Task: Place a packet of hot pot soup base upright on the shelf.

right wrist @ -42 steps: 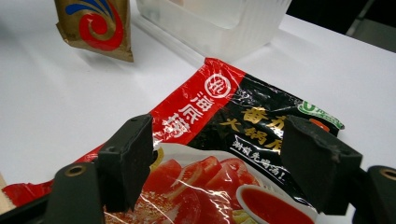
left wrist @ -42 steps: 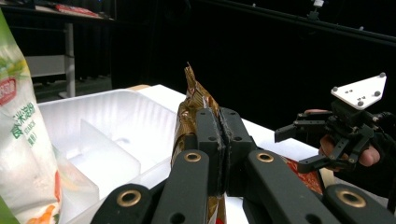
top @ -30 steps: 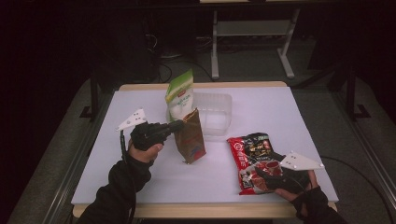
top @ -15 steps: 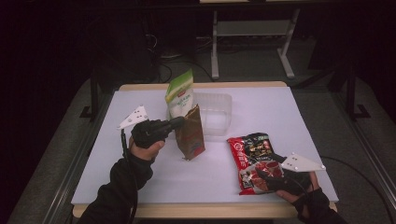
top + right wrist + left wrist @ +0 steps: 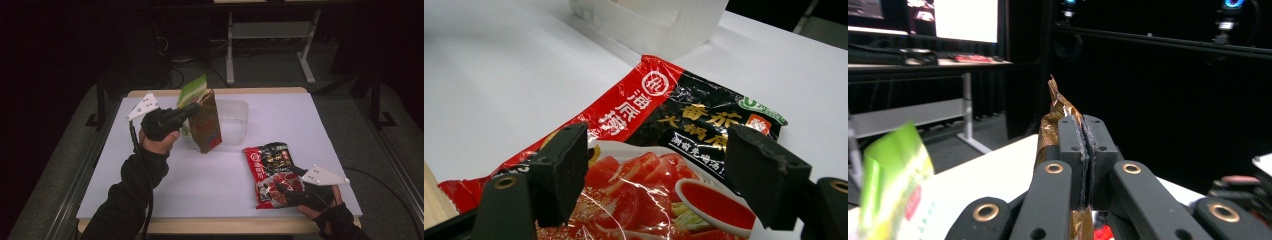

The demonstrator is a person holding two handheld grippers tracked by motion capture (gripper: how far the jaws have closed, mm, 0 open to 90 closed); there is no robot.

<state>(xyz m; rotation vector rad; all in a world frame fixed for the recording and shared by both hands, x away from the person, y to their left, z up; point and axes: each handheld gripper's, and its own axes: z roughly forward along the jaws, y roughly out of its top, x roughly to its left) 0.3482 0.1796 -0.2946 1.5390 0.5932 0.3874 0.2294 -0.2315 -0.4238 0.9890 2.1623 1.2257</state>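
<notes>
brown snack bag lifted toward the clear tub; red soup-base packet waits under the other gripper.
high view: the left gripper (image 5: 196, 109) pinches the top of the brown bag (image 5: 206, 126), which hangs tilted in front of the clear tub (image 5: 235, 121) and beside a green packet (image 5: 192, 91); the next move is judged to be carrying it over the tub rim and releasing. left gripper view: jaws closed tight on the bag's crimped seal (image 5: 1057, 107); no print legible. right gripper view: the right gripper (image 5: 659, 167) stands open astride the flat red packet (image 5: 644, 150), which bears chinese characters and, probably, a tomato picture.
</notes>
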